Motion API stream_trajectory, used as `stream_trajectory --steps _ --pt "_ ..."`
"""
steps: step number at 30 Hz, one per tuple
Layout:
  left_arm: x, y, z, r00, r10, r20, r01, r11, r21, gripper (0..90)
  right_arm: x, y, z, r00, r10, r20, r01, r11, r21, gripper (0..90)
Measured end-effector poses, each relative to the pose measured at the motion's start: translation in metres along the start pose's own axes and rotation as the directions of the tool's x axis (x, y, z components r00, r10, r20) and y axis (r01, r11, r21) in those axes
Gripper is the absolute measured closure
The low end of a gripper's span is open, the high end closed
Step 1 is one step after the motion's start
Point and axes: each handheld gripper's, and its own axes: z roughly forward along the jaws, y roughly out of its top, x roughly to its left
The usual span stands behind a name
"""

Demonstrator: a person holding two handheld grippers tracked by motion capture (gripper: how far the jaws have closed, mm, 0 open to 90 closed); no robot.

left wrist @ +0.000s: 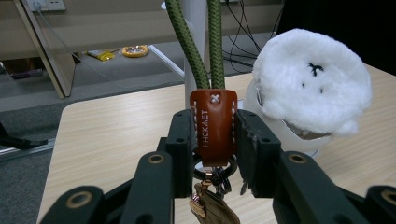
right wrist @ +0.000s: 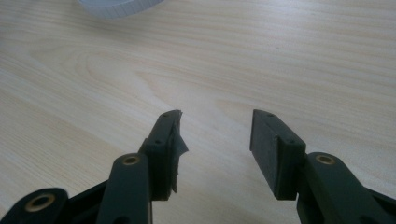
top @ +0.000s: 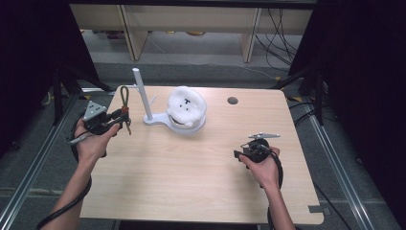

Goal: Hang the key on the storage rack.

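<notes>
From above, my left gripper (top: 116, 120) holds the keychain (top: 125, 103) at the pale wooden table's (top: 191, 167) far left, near the white stand (top: 143, 98). Along my left fingers (left wrist: 182, 140), both clamp its stitched brown leather tab (left wrist: 213, 125) beneath green braided cord (left wrist: 201, 46), beside a fluffy white plush (left wrist: 310, 86). My right fingers (right wrist: 163, 149) stand wide apart over bare wood.

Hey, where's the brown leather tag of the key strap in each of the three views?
High view: the brown leather tag sits far left, at the left tool, left of the white stand.
Left gripper view: centre, clamped between the black jaws, green cord loop rising above it.
Right gripper view: not in it.
Shared landmark: the fluffy white toy on the stand's base.
</notes>
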Motion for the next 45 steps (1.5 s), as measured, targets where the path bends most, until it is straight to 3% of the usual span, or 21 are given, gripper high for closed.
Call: stream_trajectory --steps 18,19,45 --pt "0.007 0.008 0.014 0.9998 -0.020 -0.009 0.020 0.9998 -0.005 67.5 0.001 0.000 -0.002 1.0000 0.000 -0.003 0.000 1.000 0.000 53.6" --pt "0.008 0.009 0.015 0.9997 -0.022 -0.011 0.022 0.9998 -0.003 67.5 -0.001 0.000 0.000 0.9997 -0.024 -0.001 0.024 1.000 -0.015 53.6" --pt "0.012 0.009 0.040 0.9982 -0.059 -0.010 0.059 0.9973 0.044 67.5 -0.002 -0.001 0.000 0.9997 -0.025 0.000 0.025 1.000 -0.010 53.5"
